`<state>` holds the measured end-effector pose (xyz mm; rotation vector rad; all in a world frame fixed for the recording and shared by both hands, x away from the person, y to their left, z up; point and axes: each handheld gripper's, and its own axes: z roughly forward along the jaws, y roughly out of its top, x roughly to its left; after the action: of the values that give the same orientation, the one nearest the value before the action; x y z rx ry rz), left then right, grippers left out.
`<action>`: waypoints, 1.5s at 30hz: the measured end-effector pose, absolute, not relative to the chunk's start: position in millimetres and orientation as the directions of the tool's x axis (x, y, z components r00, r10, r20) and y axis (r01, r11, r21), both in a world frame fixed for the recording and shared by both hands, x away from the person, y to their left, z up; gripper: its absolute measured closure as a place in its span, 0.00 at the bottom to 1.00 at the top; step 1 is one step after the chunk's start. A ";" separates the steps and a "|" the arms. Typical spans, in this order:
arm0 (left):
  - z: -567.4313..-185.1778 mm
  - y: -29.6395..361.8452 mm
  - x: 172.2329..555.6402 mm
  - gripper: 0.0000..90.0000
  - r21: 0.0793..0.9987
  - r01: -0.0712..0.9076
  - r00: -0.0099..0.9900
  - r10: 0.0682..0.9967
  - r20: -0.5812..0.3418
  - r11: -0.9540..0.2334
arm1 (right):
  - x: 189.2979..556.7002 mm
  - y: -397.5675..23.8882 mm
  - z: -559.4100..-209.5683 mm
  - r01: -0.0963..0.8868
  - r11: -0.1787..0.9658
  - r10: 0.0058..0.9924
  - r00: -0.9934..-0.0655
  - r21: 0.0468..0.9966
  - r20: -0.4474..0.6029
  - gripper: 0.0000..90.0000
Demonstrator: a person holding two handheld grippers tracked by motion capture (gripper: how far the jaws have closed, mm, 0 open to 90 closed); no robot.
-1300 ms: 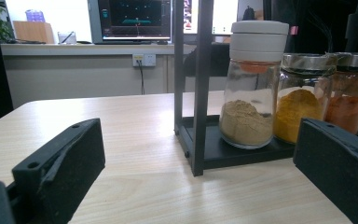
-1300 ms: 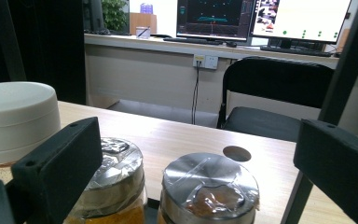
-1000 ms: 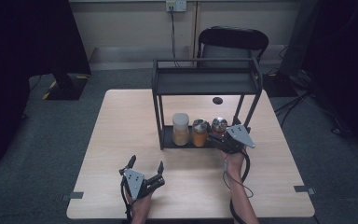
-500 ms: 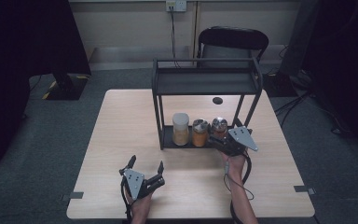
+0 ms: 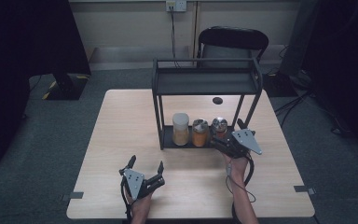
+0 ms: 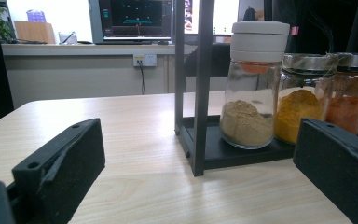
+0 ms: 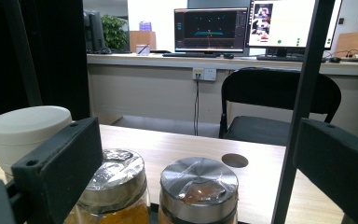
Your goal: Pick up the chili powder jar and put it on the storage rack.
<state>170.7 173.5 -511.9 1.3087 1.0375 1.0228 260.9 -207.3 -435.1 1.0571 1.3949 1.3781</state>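
Observation:
A black two-tier rack [image 5: 207, 83] stands mid-table. Its lower shelf holds three spice jars: a white-lidded jar of tan powder [image 5: 180, 128] [image 6: 254, 93], a silver-lidded jar of yellow powder [image 5: 199, 132] [image 6: 300, 105] and a silver-lidded jar of red-orange powder [image 5: 219, 127] [image 7: 198, 186]. My right gripper [image 5: 228, 134] [image 7: 200, 172] is open at the rack's front right corner, just above and in front of the red-orange jar, with nothing held. Its jaws stand either side of the rack's front right post [image 7: 303, 107]. My left gripper [image 5: 145, 170] [image 6: 196, 163] rests open near the table's front edge, facing the rack.
The light wooden table [image 5: 130, 121] has a round cable hole [image 5: 217, 100] behind the rack. A black chair [image 5: 233, 39] stands at the far side. The rack's top shelf is bare. Bare tabletop lies left of the rack.
My right gripper has drifted slightly right and toward the person, staying open by the red-orange jar. The left gripper and the jars have not moved.

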 end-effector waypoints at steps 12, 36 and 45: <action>-511.9 173.5 170.7 0.02 1.000 0.004 0.237 0.971 -0.009 0.009 | 253.2 -212.1 -435.2 0.001 0.003 0.967 -0.254 1.000 -0.002 0.01; -511.8 173.4 170.7 0.02 1.000 0.005 0.237 0.971 -0.009 0.008 | 234.7 -217.8 -432.8 -0.017 -0.010 0.966 -0.257 1.000 0.006 0.00; -511.8 173.4 170.7 0.02 1.000 0.005 0.237 0.971 -0.009 0.008 | 227.8 -220.8 -433.5 -0.023 -0.019 0.969 -0.248 1.000 0.013 0.00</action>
<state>170.7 173.4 -511.8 1.3096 1.0380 1.0231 227.8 -220.8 -433.5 1.0737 1.3642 1.4147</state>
